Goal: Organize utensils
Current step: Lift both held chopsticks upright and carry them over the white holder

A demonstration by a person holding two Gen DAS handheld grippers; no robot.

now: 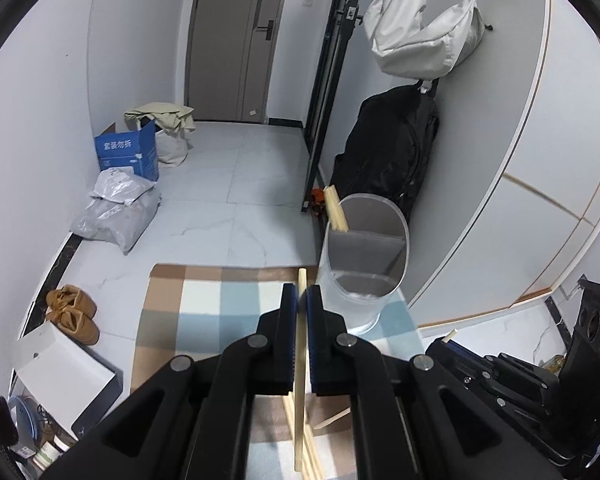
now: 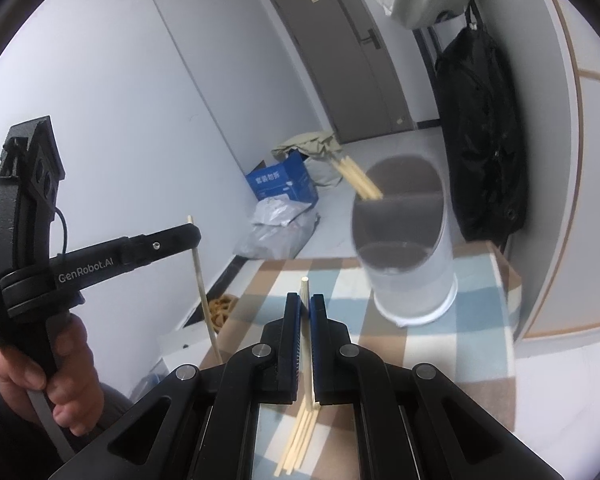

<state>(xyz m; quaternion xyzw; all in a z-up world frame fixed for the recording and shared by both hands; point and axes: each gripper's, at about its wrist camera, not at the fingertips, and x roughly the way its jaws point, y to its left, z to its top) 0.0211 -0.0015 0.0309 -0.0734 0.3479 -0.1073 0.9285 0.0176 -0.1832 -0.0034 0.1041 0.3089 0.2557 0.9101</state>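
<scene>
My left gripper (image 1: pixel 302 294) is shut on a single wooden chopstick (image 1: pixel 299 380), held upright above the checked cloth (image 1: pixel 204 300). It also shows from the side in the right wrist view (image 2: pixel 188 236), with its chopstick (image 2: pixel 204 288) hanging down. My right gripper (image 2: pixel 305 304) is shut on another chopstick (image 2: pixel 306 344). Several loose chopsticks (image 2: pixel 298 444) lie on the cloth below. A translucent utensil holder (image 1: pixel 362 264) with a grey divider stands ahead to the right; it also shows in the right wrist view (image 2: pixel 408 248). Chopsticks (image 1: pixel 336 210) lean in its far compartment.
The checked cloth covers a table whose far edge (image 1: pixel 228 267) is close ahead. A white cabinet (image 1: pixel 540 160) curves at the right. A black bag (image 1: pixel 392 148) hangs behind the holder. Boxes, bags and shoes (image 1: pixel 74 314) are on the floor at left.
</scene>
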